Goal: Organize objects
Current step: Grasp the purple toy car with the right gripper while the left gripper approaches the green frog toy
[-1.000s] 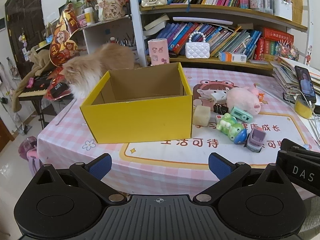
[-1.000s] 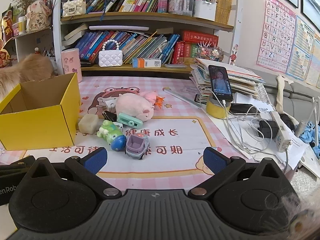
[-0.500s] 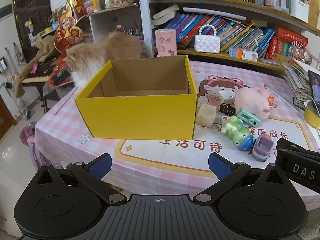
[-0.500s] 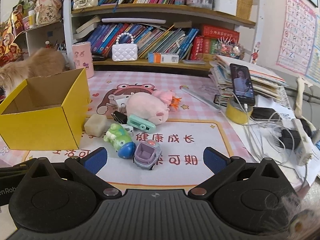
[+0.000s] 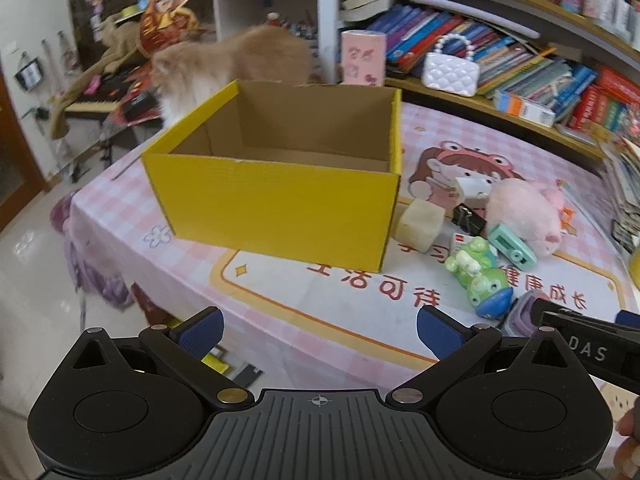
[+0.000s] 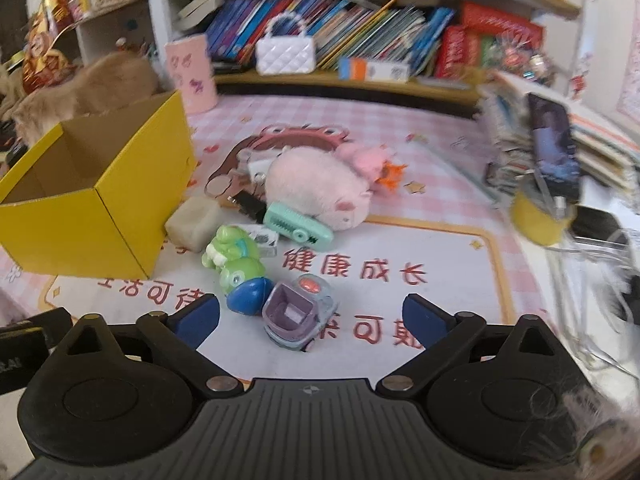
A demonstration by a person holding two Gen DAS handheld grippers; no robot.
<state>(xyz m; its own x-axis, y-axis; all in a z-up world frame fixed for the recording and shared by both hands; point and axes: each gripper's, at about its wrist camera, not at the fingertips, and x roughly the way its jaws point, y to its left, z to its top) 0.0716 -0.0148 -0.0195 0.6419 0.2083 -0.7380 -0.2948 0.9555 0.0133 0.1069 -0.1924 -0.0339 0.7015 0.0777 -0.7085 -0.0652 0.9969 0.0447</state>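
Approach step, first pick not yet made: right gripper (image 6: pixel 311 314) heads for the toy pile, jaws near full spread and just closing a touch, nothing held, purple toy car (image 6: pixel 298 314) sitting between the fingertips but pads not on it. Next move likely calls for lowering, centering on the car and closing, then carrying it to the yellow box (image 6: pixel 100 196), which looks empty. Left gripper (image 5: pixel 319 330) wide open, empty, aimed at the box front over the table (image 5: pixel 320 320) edge. Green frog toy (image 6: pixel 234 264) just beside the car, touching or nearly; pink plush pig (image 6: pixel 316 188) further back.
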